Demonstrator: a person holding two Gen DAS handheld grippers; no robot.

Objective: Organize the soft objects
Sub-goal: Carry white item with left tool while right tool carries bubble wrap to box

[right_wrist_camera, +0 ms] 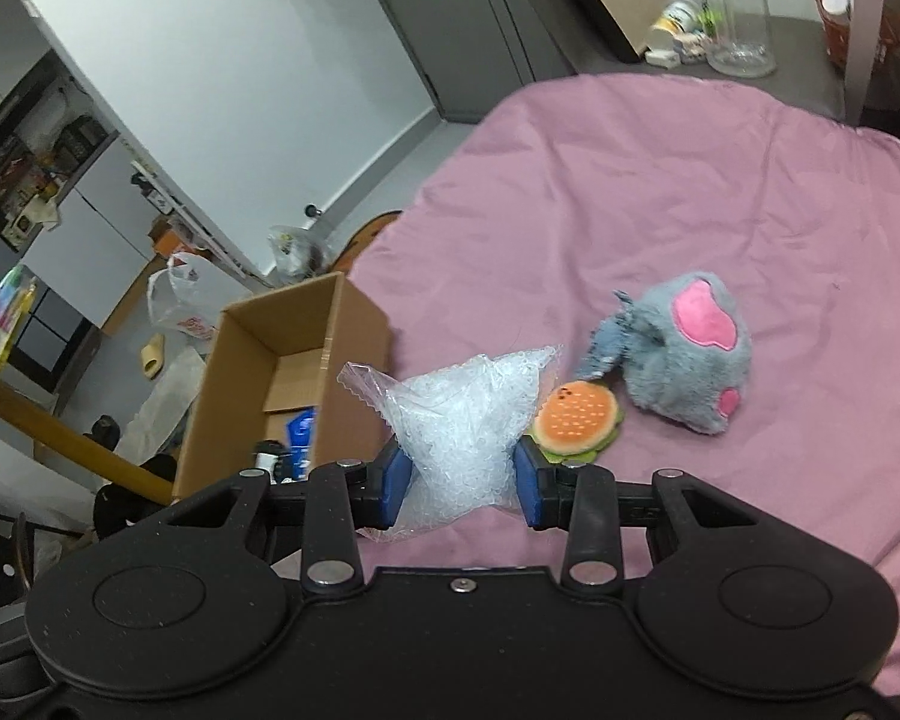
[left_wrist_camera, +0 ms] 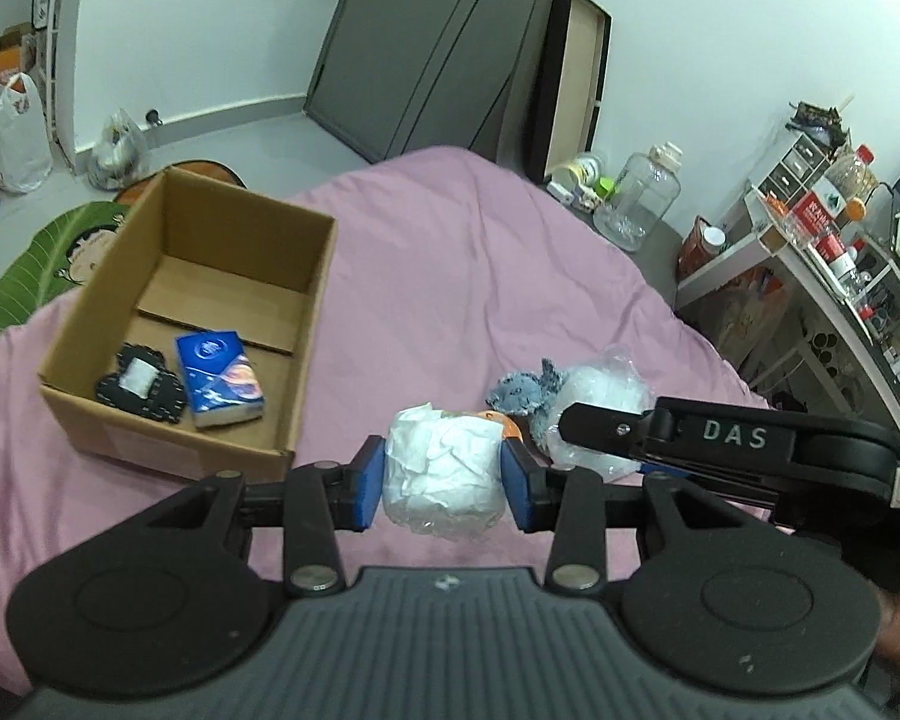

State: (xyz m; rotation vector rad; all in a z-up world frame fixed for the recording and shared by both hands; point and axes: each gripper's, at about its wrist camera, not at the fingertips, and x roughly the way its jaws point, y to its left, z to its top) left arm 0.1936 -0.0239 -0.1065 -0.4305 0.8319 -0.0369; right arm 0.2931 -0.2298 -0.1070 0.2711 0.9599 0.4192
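A white tissue bundle (left_wrist_camera: 444,474) is clamped between the blue pads of the left gripper (left_wrist_camera: 444,483), the jaws standing partly closed and pressed against both of its sides. It is carried clear of the pink bedspread (left_wrist_camera: 480,252).

A clear bag of white beads (right_wrist_camera: 462,426) is pinched at its waist by the right gripper (right_wrist_camera: 465,483), jaws likewise narrowed, with the bag bulging above and below the pads.

The cardboard box (left_wrist_camera: 90,360) is seen to the left of and beyond both loads; a blue tissue pack (left_wrist_camera: 219,375) and a black-edged pouch (left_wrist_camera: 141,384) already lie on its near floor. The far half of the floor is bare.

The key relation: the box lies up-left of the left gripper's fingers and further left of the right gripper's, so the left hand is judged the nearer. Its bundle is squat, with no marked long axis, so no turning should be needed before release over the opening.

A plush burger (right_wrist_camera: 579,420) and a grey plush toy (right_wrist_camera: 678,354) are left on the bedspread, touching each other, to the right of the box.
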